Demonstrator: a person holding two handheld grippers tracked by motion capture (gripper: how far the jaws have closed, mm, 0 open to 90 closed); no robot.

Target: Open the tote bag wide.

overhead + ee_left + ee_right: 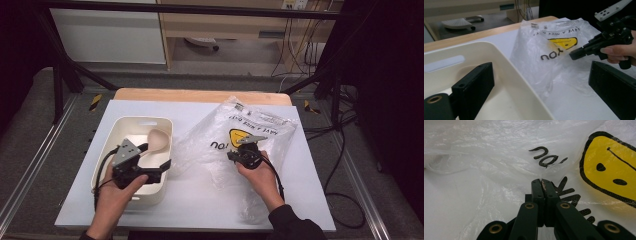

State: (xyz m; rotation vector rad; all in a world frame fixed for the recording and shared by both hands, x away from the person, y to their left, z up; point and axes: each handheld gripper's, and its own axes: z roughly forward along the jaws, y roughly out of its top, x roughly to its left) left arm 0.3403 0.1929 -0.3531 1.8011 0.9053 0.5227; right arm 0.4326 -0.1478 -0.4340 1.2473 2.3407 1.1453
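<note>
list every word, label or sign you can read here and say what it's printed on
"YOU" in black letters, seen upside down, on the clear plastic bag, beside its yellow smiley face.
"HAVE A NICE DAY", upside down in the high view, near the bag's top edge; the last word is blurred and partly guessed.
More black lettering on the bag beside the right gripper: hidden too much to read.
A small tag on the bag's top edge: too small to read.

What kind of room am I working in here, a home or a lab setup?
Probably a lab or recording rig, not a home: a black metal frame surrounds the white-topped table, loose cables trail across the carpet, and a wooden desk stands behind.
</note>
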